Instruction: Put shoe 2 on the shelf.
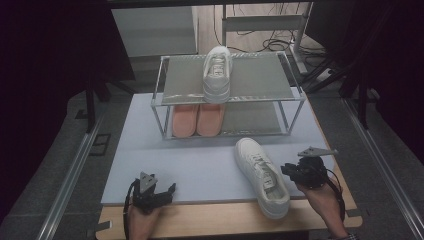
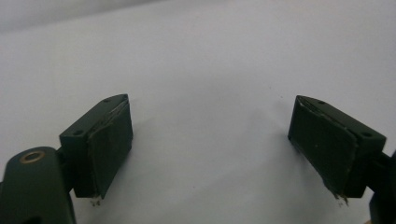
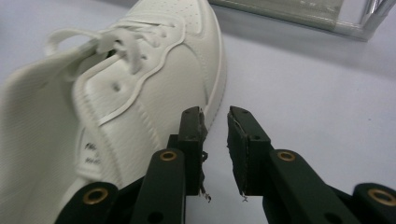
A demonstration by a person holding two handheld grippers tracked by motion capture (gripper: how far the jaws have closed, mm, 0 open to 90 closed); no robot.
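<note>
Okay, the white sneaker (image 1: 261,176) I'm working lies on the pale mat (image 1: 200,165), front right, just left of my right gripper (image 1: 289,171). Its long axis runs diagonally: toe toward the shoe rack (image 1: 227,100), up and left in the high view, heel toward the table's near edge and hanging over the mat's border onto the wooden table (image 1: 220,222). It sits sole down, laces up.

Count: two white sneakers, this one plus a second white sneaker (image 1: 217,75) on the rack's top shelf, toe pointing away from me. Two pink slippers (image 1: 197,120), side by side on the lower shelf. One rack, two shelves.

In the right gripper view my right gripper (image 3: 215,135) has a narrow gap between its jaws, nothing between them; one jaw is just beside the sneaker's (image 3: 140,93) side, and I can't tell if it touches. Left gripper (image 1: 160,192) rests at the mat's front left, well apart from the shoe, jaws spread wide over bare mat (image 2: 210,93), holding nothing.
</note>
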